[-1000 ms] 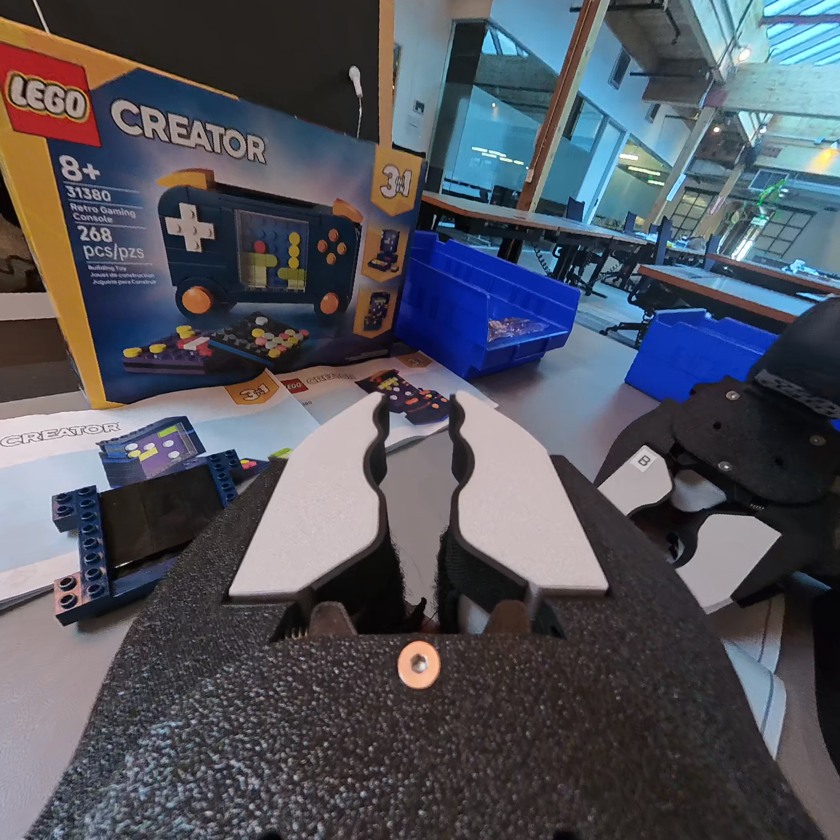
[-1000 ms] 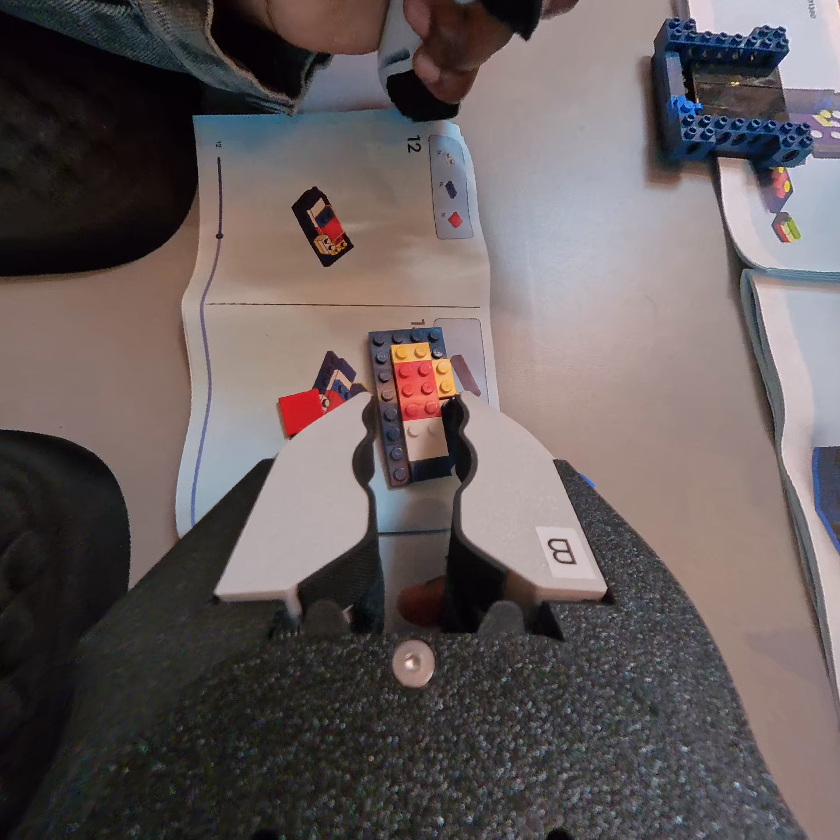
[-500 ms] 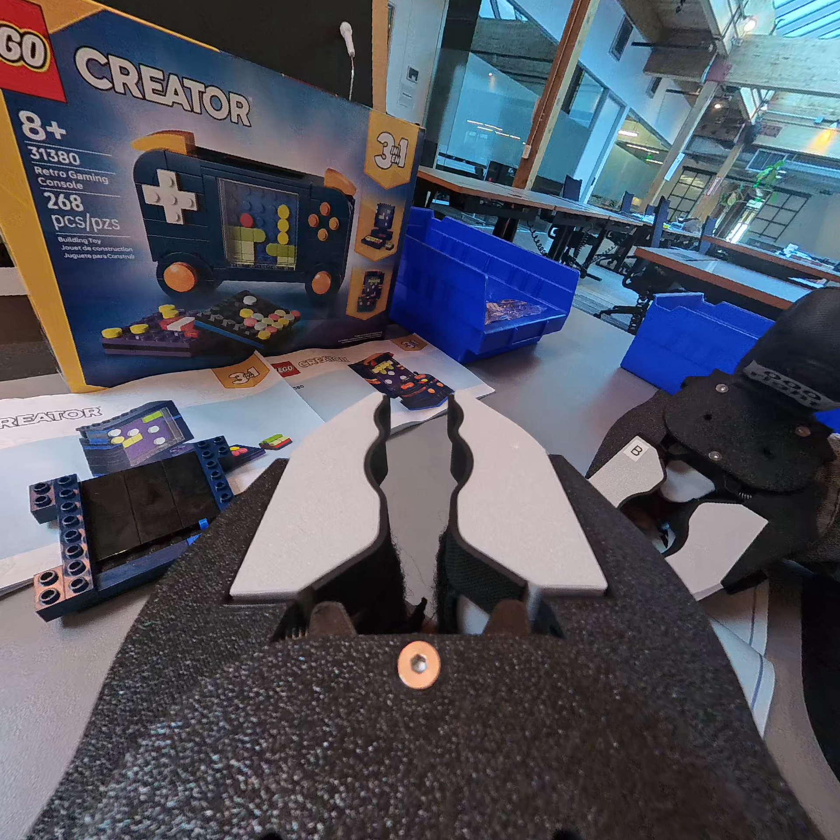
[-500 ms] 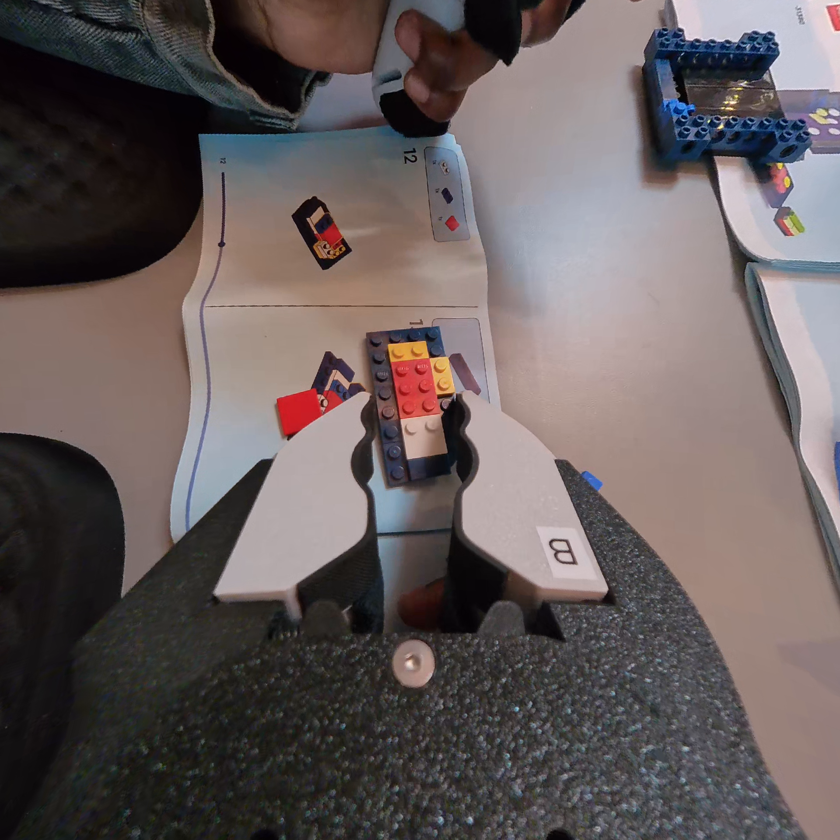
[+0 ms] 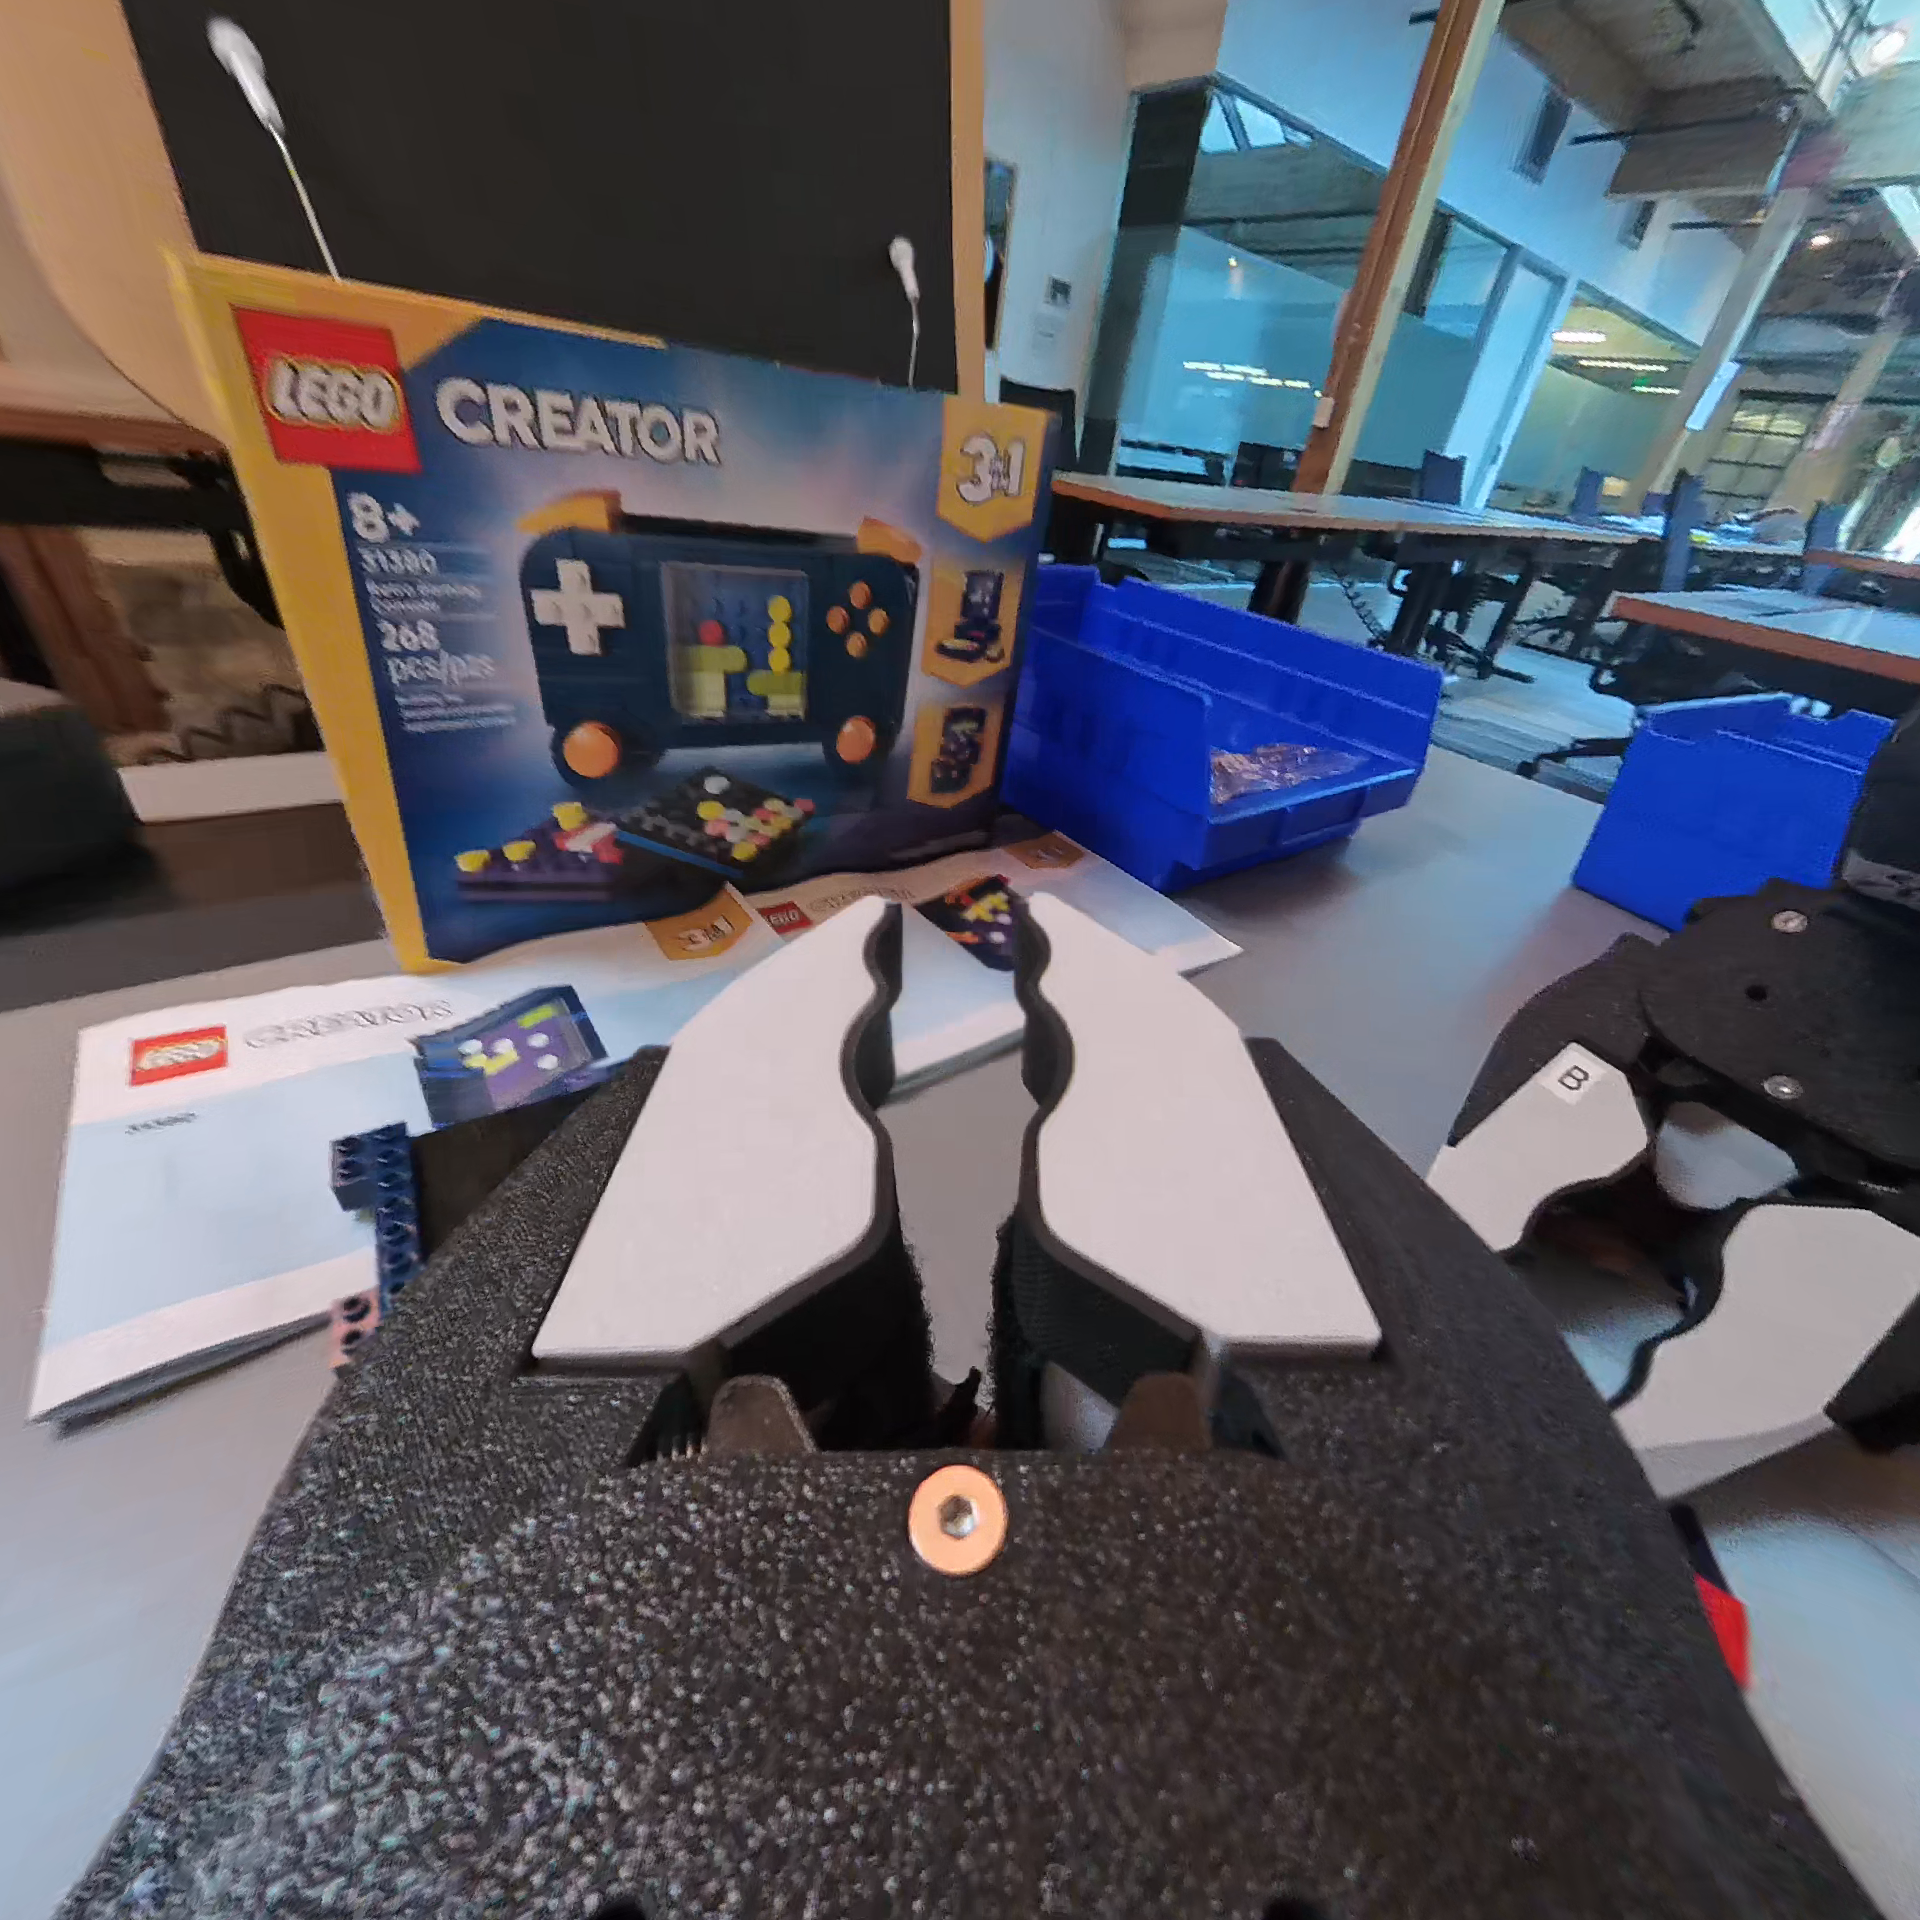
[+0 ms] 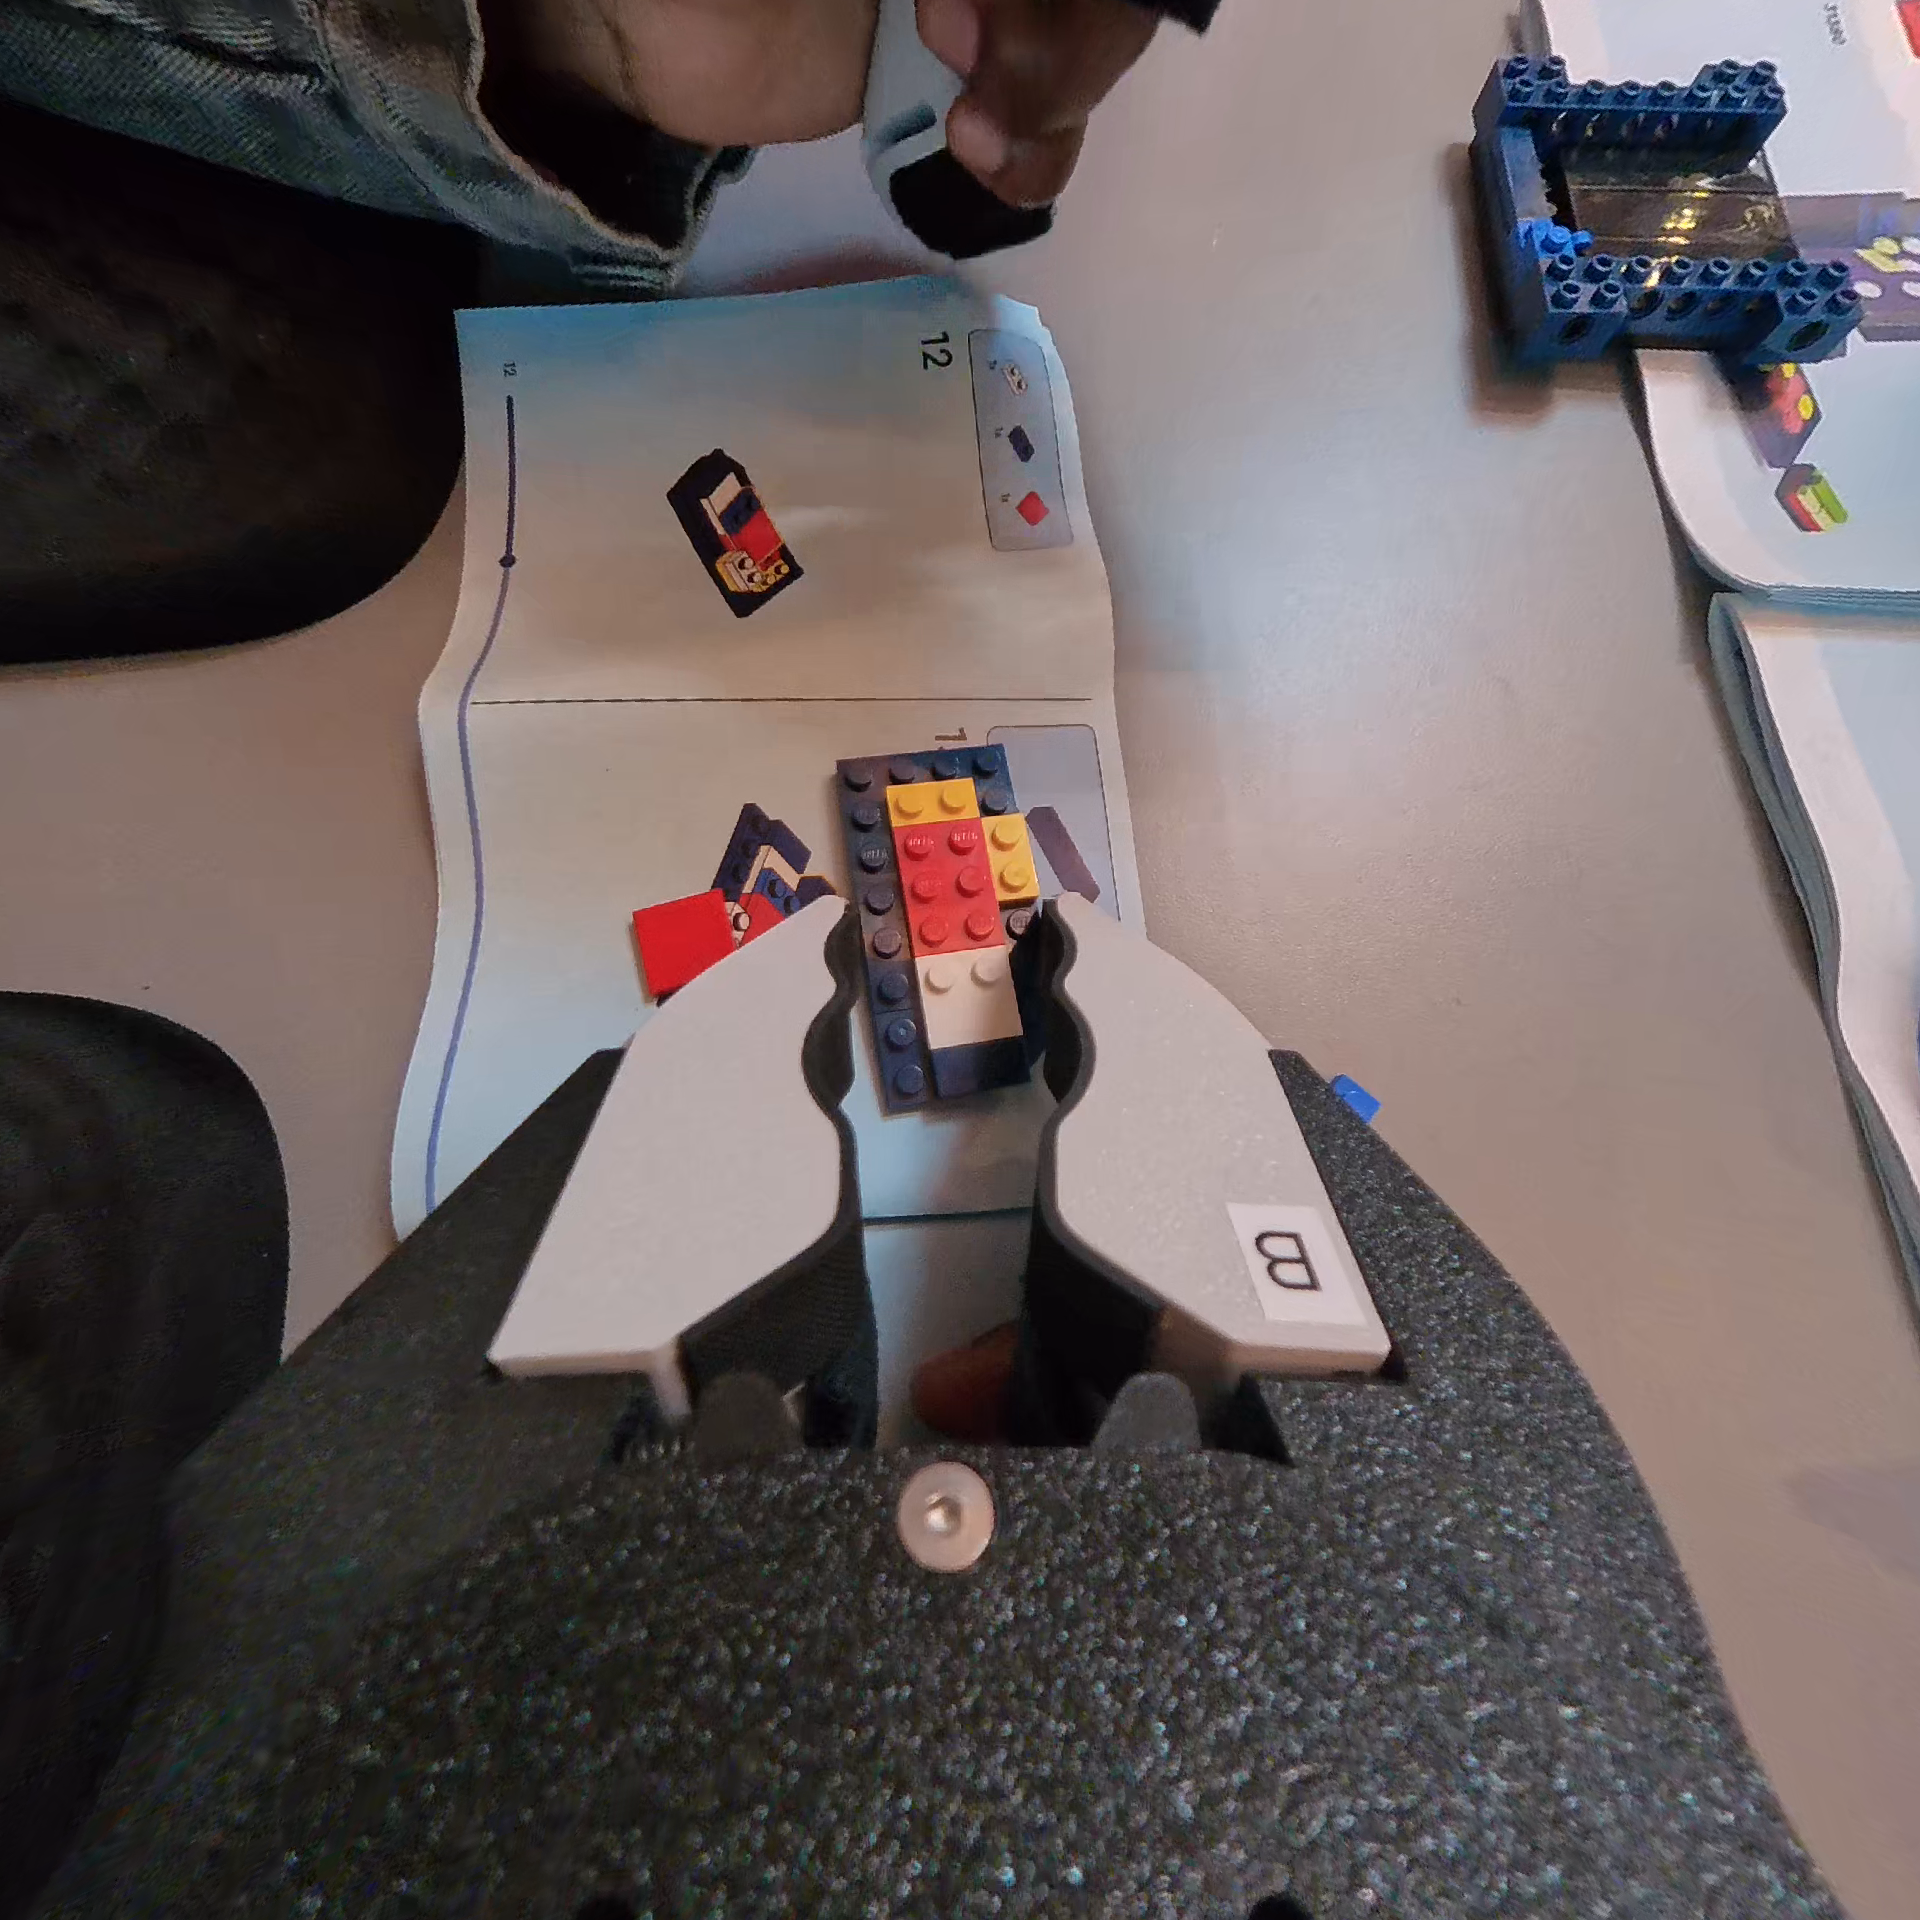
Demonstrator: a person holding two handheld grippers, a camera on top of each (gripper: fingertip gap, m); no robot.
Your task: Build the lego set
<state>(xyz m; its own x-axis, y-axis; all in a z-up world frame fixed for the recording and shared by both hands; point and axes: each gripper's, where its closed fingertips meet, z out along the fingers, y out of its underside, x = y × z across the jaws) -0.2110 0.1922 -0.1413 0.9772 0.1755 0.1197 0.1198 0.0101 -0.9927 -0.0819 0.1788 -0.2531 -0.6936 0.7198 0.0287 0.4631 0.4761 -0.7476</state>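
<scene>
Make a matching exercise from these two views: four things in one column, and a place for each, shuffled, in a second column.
Things:
1. toy box
2. plastic bag
3. red tile
4. multicoloured brick plate

Places:
A. between the right hand-held gripper's fingers
B. flat on the open instruction page, left of the brick plate
C. standing upright behind the booklets
D. inside a blue bin

Pairs: 1-C, 2-D, 3-B, 4-A
</scene>
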